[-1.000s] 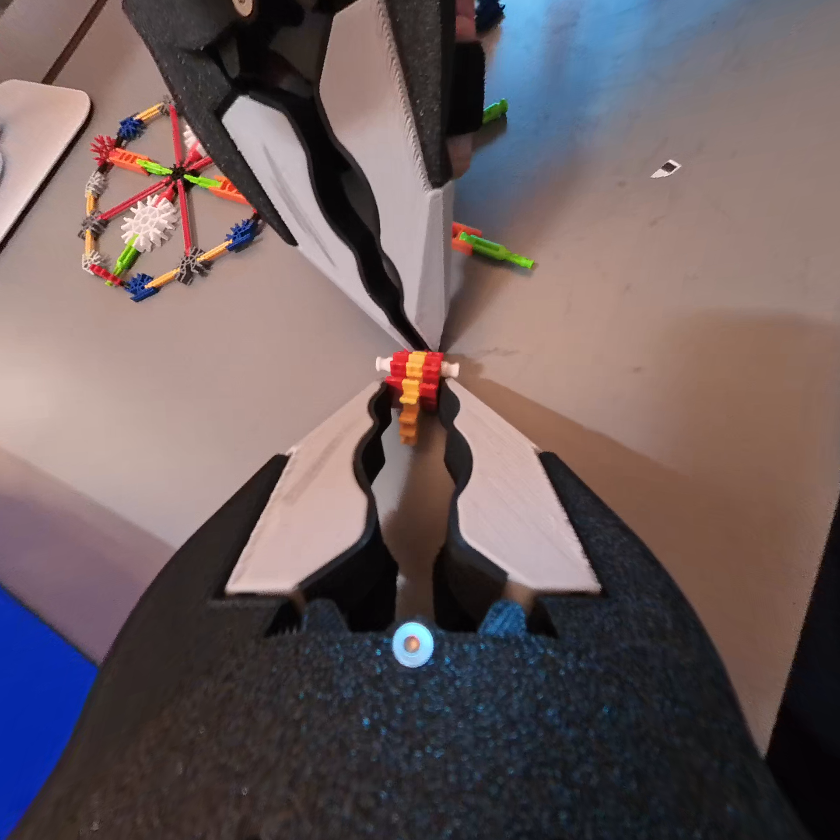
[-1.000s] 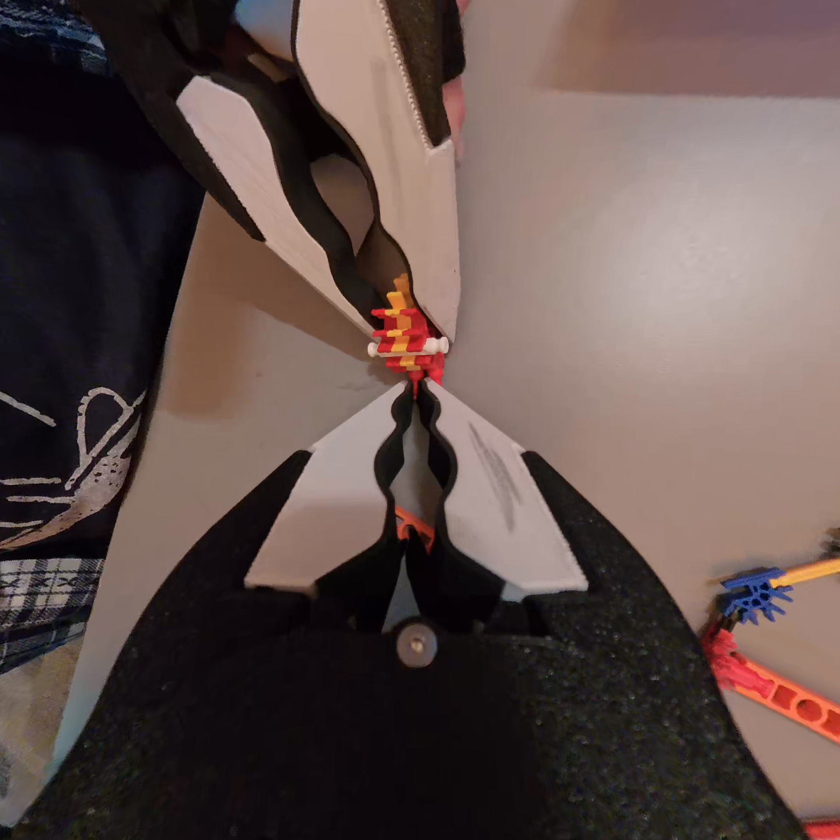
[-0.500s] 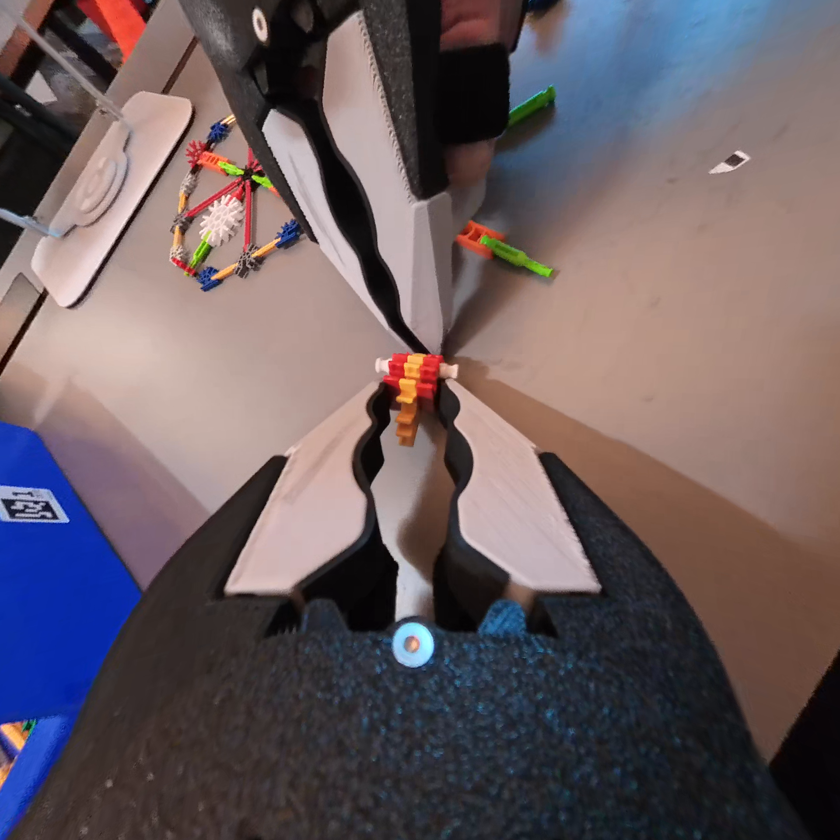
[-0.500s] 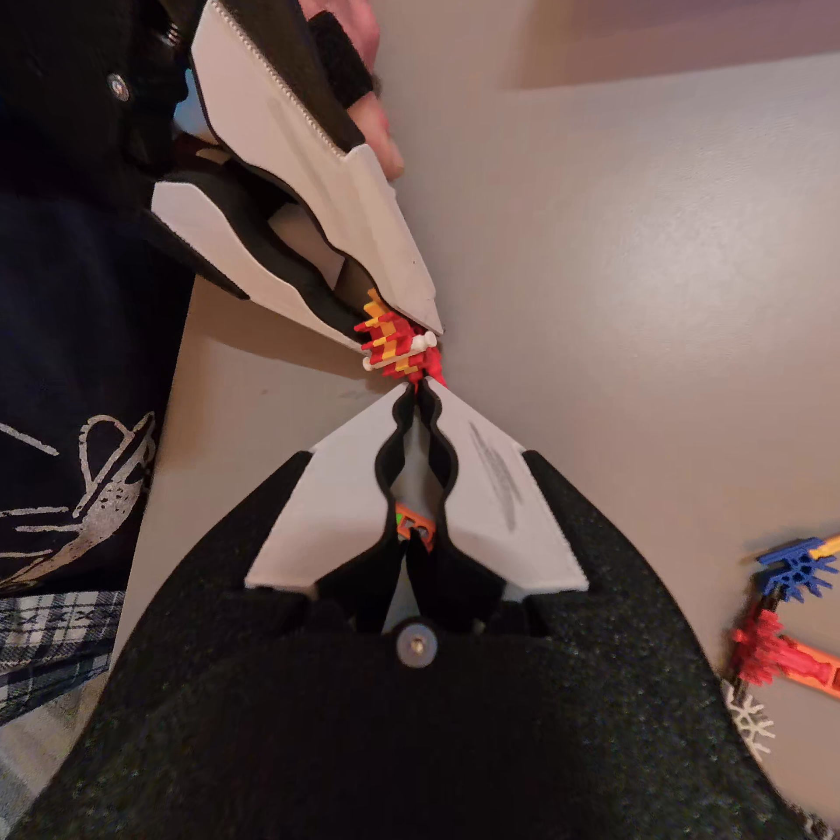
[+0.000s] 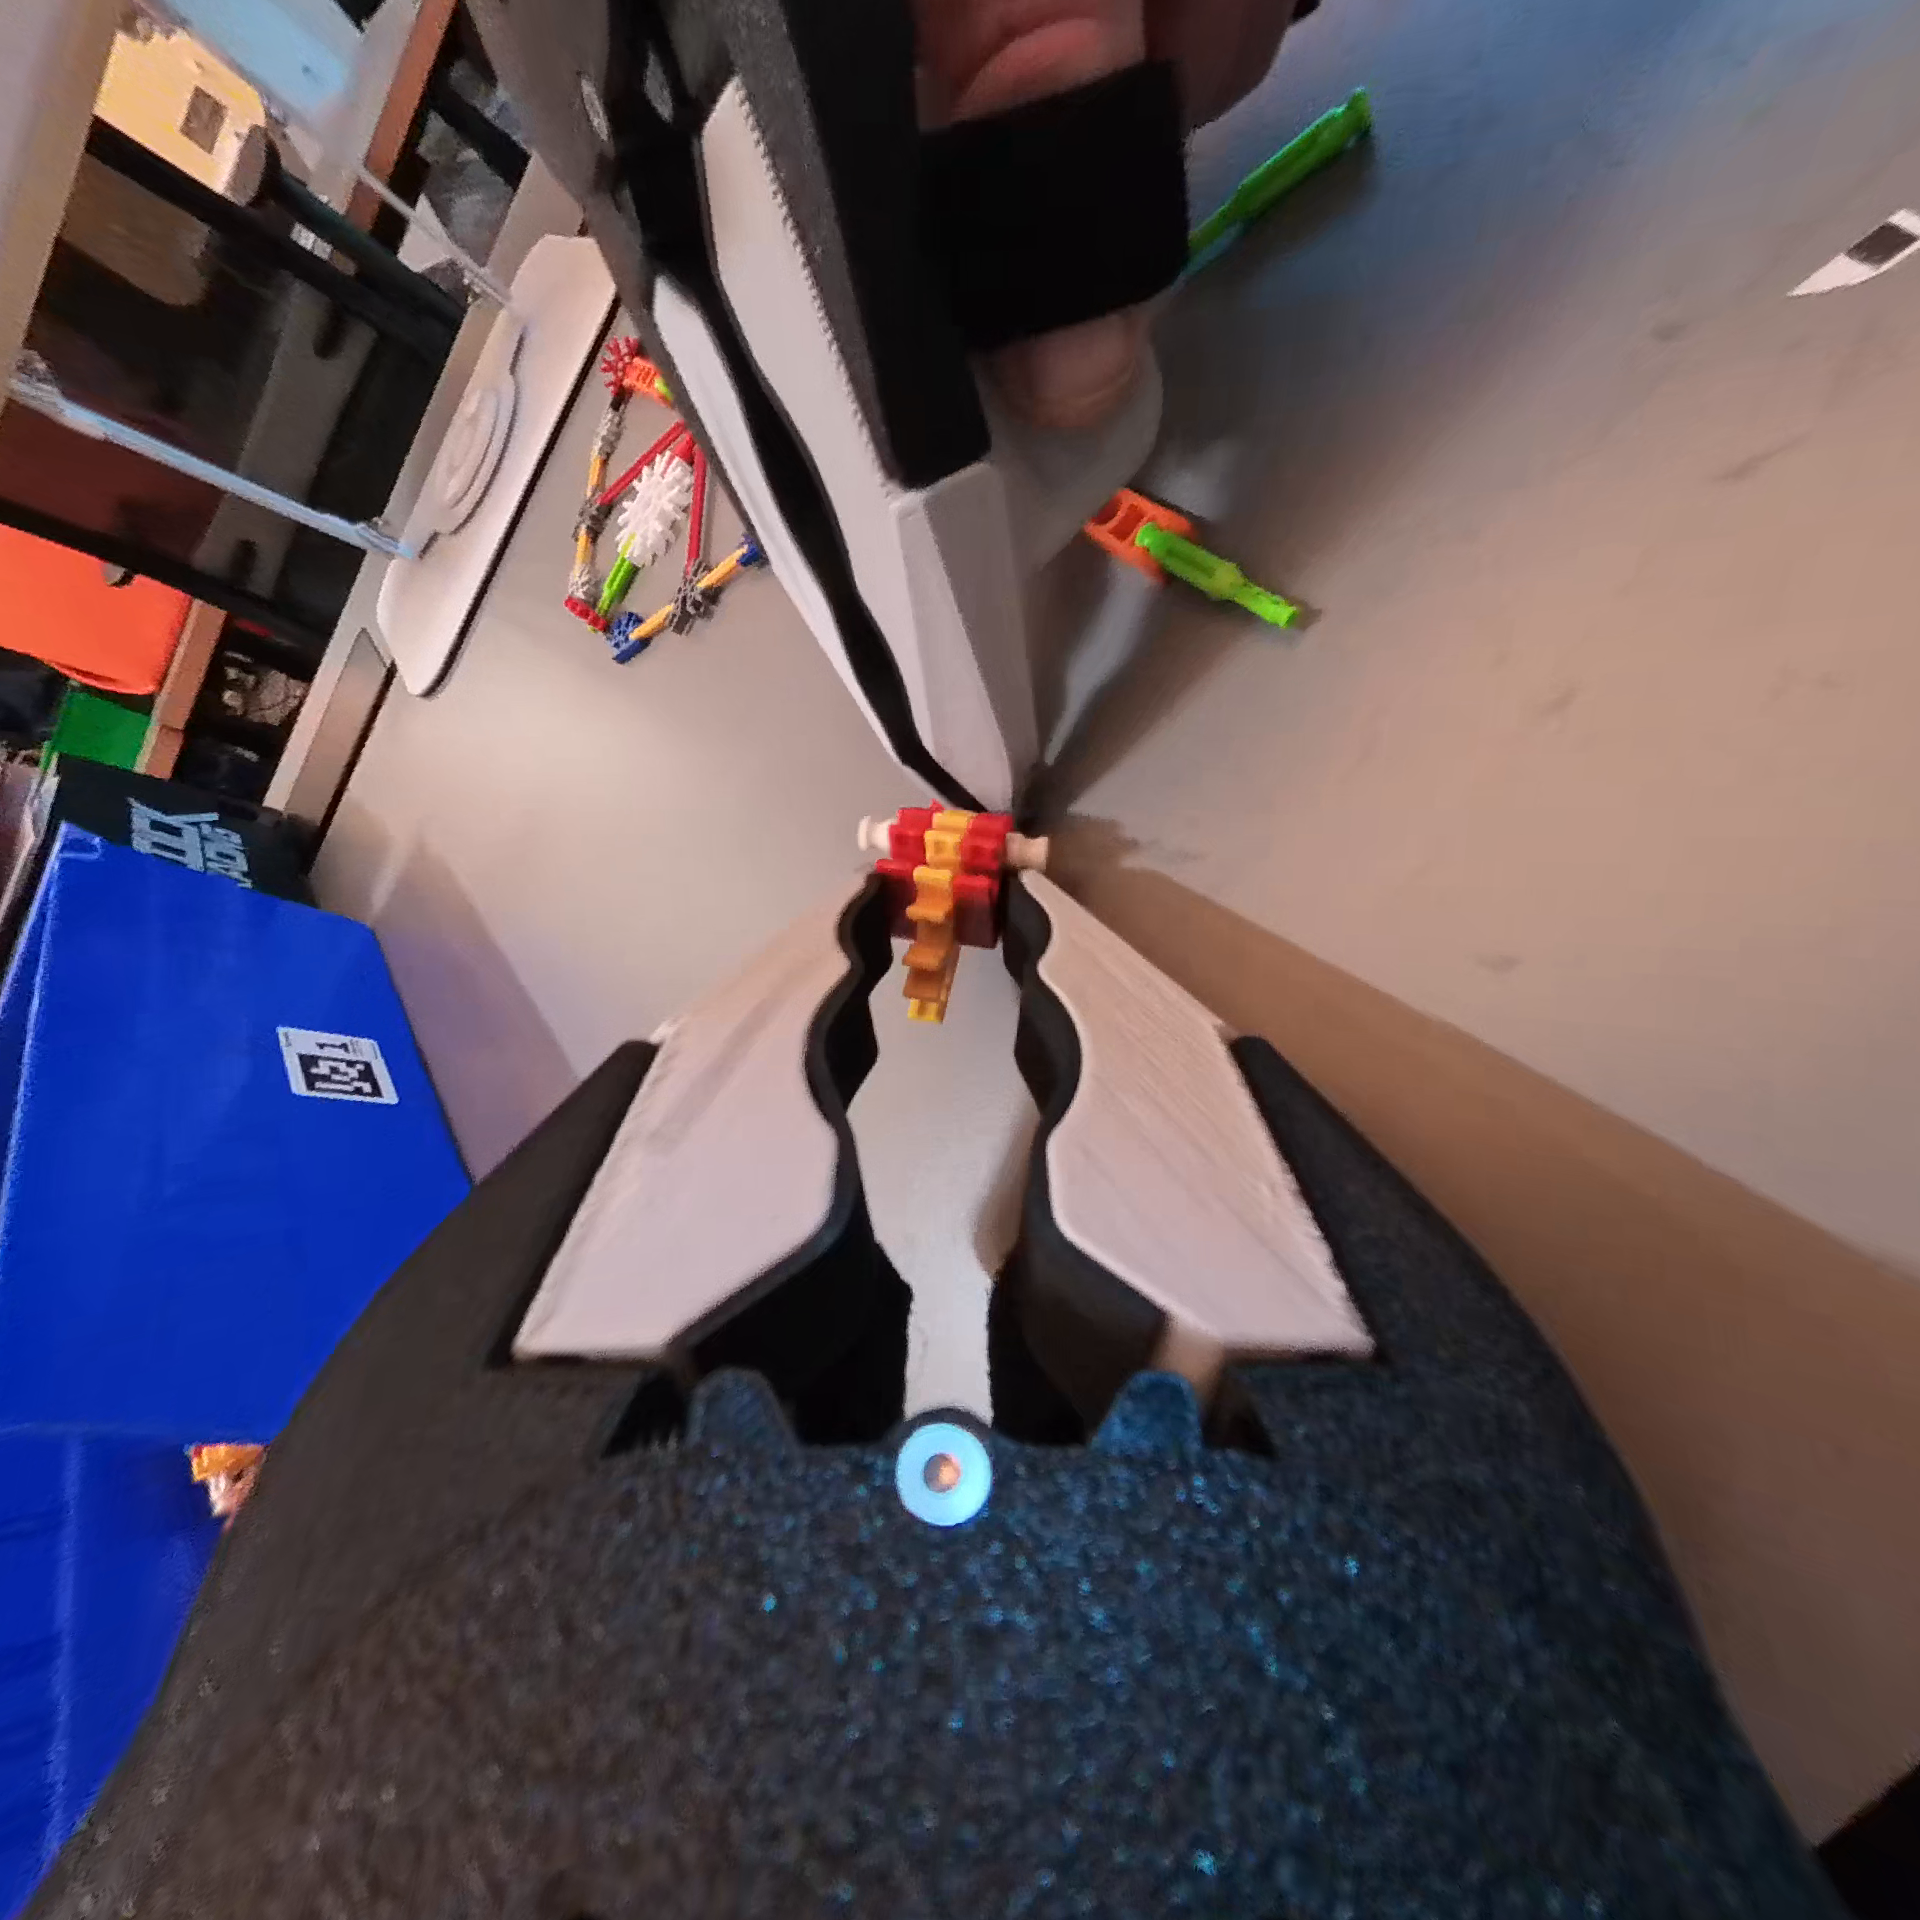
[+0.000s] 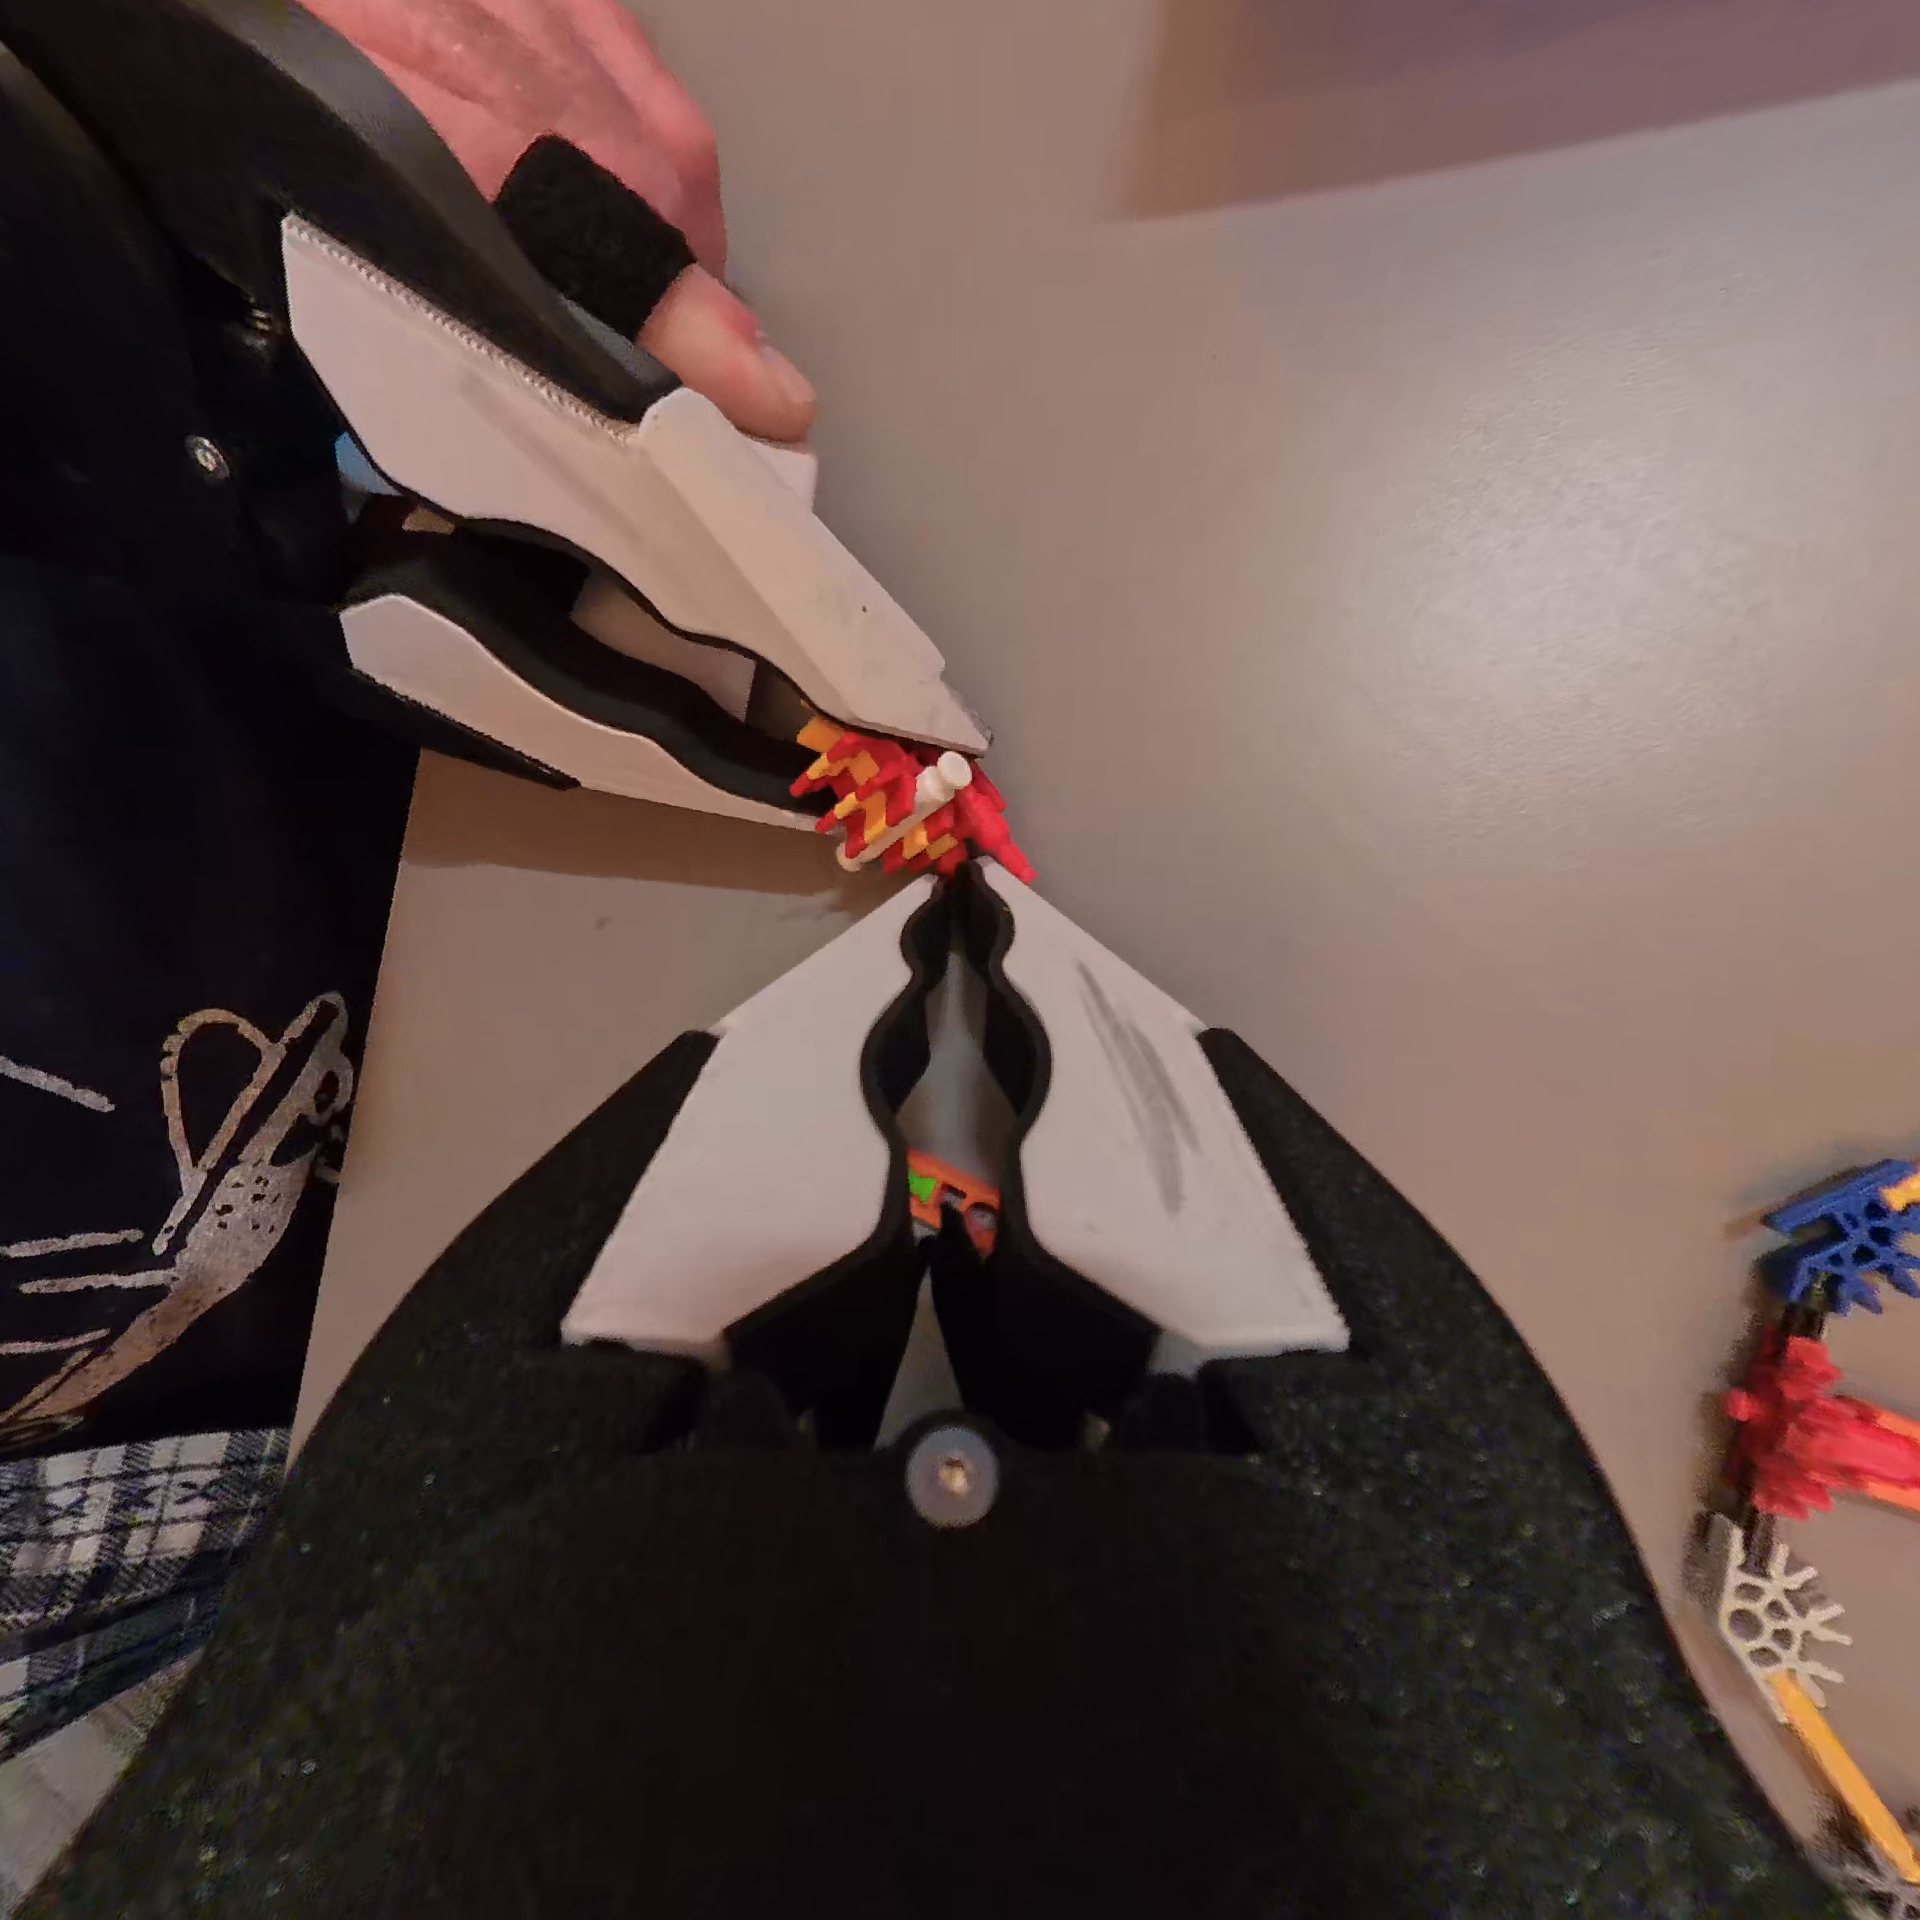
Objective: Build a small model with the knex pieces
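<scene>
Both grippers pinch one small toy cluster above the table.

Left wrist view: left gripper [image 5: 943, 894] has its fingers pressed onto a red, yellow and white toy cluster [image 5: 945, 868]; the right gripper comes in from above and meets it. Behind lie a rod wheel [image 5: 649, 540], a green-orange piece [image 5: 1195, 556] and a blue box [image 5: 197, 1091].
Right wrist view: right gripper [image 6: 958, 883] has its tips nearly together, nipping the cluster's red end; the table [image 6: 1455, 623] lies well below. Cluster in one piece, lifted off the table.

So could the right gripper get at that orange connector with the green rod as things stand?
Probably not yet. The right gripper is shut on the red and yellow connector stack, shared with the left gripper. The orange connector lies on the table under it, unobstructed.
</scene>
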Motion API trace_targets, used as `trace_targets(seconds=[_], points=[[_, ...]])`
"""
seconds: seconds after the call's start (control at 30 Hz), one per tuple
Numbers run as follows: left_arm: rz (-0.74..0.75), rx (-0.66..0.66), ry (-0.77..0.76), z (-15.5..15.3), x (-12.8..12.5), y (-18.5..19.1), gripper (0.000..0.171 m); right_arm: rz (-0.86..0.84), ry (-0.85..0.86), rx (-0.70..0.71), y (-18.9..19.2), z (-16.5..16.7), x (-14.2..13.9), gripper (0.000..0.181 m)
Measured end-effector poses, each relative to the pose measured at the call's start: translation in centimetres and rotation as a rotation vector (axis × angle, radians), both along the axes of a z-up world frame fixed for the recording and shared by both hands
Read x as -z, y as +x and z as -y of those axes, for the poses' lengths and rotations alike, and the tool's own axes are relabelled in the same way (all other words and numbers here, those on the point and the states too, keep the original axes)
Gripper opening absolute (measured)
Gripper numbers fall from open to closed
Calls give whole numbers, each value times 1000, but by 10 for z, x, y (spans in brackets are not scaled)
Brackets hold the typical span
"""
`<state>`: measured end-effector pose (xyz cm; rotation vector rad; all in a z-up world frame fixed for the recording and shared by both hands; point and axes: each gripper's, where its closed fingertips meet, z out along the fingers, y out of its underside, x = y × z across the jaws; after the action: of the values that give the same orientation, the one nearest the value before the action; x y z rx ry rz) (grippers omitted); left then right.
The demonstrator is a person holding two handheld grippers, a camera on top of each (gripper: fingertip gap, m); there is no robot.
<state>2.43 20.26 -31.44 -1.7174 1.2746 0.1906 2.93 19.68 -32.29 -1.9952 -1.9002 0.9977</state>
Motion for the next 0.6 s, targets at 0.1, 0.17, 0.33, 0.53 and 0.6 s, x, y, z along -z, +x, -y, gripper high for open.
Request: trace_targets(seconds=[0.1, 0.17, 0.33, 0.53, 0.6], points=[[-4, -23, 18, -1, 0, -1, 19, -9, -9, 22, 0, 0, 0, 0], [-1, -36, 22, -1, 0, -2, 19, -19, -22, 43, -1, -1, 0, 0], [4, -69, 36, -3, -1, -3, 18, -50, -41, 103, -2, -3, -1, 0], [71, -94, -42, -6, 1, -6, 19, -62, -6, 170, -3, -6, -1, 0], [120, -99, -114, -7, 3, -6, 19, -65, 5, 183, -4, -7, -1, 0]])
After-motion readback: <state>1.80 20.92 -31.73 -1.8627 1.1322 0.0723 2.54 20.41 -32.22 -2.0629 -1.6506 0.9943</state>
